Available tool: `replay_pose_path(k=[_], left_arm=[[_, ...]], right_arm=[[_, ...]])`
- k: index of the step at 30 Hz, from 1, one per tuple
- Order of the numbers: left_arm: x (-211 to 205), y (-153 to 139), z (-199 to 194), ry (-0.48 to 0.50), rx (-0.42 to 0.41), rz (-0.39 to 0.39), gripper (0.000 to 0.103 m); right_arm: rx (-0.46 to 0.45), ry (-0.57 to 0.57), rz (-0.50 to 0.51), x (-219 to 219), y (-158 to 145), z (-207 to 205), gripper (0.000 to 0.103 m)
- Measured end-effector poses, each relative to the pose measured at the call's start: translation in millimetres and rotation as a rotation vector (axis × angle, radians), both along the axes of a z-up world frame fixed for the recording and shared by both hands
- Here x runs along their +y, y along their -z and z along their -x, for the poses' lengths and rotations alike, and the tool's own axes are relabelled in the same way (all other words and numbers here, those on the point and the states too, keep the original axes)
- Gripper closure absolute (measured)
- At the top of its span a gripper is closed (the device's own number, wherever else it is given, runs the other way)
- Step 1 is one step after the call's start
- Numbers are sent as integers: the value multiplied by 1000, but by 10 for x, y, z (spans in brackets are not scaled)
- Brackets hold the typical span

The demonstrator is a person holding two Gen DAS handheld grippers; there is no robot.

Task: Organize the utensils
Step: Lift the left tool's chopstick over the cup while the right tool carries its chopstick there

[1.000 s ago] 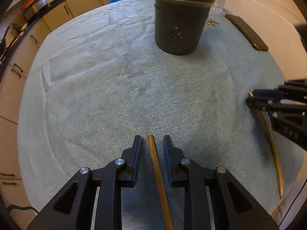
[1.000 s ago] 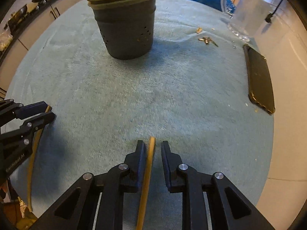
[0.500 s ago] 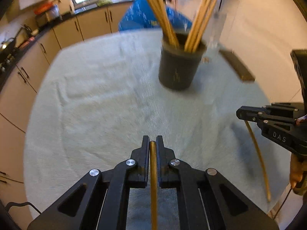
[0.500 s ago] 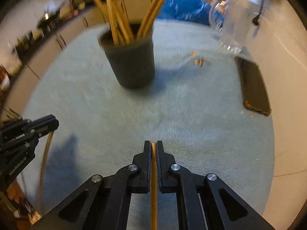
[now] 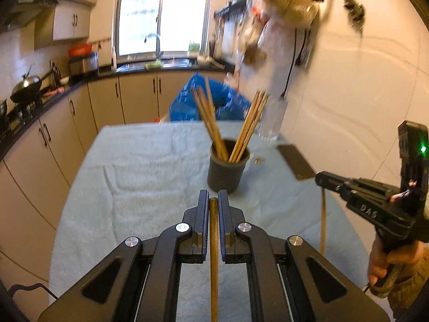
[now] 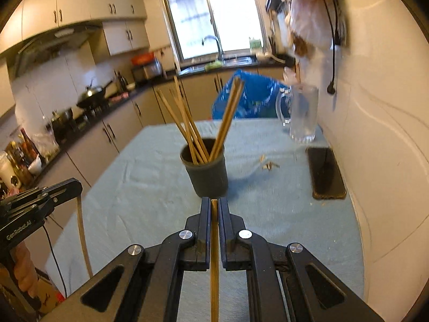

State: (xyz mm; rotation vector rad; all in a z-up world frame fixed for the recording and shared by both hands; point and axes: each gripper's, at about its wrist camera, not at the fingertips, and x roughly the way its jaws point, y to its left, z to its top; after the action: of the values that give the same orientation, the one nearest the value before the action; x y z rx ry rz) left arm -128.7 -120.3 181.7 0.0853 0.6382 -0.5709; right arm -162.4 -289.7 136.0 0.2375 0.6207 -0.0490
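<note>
A dark grey utensil cup (image 5: pixel 226 173) (image 6: pixel 207 175) stands mid-table on a pale blue cloth (image 5: pixel 150 169), holding several wooden chopsticks (image 5: pixel 211 123) (image 6: pixel 193 128). My left gripper (image 5: pixel 213 201) is shut on one wooden chopstick (image 5: pixel 213 255), lifted above the table and short of the cup. My right gripper (image 6: pixel 214 202) is shut on another chopstick (image 6: pixel 214 263), also lifted, just short of the cup. Each gripper shows in the other's view, the right (image 5: pixel 320 179) and the left (image 6: pixel 77 185), with its chopstick hanging down.
A black phone (image 5: pixel 295 161) (image 6: pixel 325 175) lies at the table's right edge by the wall. A glass mug (image 6: pixel 301 114) stands at the far right. Small crumbs (image 6: pixel 269 165) lie beside the cup. A blue bag (image 5: pixel 211 103) sits behind the table. Kitchen cabinets run along the left.
Both grippers closed on their chopsticks, lifted them off the cloth and tilted up, so the kitchen now fills the upper views.
</note>
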Motion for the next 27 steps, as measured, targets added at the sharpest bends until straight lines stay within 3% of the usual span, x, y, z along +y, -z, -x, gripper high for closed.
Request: replay_pose_path(k=[10, 20, 24, 27], left_arm=[[31, -296, 113, 7, -75, 101, 97], [12, -584, -150, 3, -107, 170, 97], [6, -808, -297, 15, -113, 205, 97], [-44, -1057, -409, 8, -165, 205, 97]], right_arm=[[-90, -18, -36, -2, -139, 45, 98], [-145, -13, -54, -96, -326, -167, 98], [-181, -9, -57, -157, -541, -299, 98], [-226, -7, -48, -216, -803, -419, 98]])
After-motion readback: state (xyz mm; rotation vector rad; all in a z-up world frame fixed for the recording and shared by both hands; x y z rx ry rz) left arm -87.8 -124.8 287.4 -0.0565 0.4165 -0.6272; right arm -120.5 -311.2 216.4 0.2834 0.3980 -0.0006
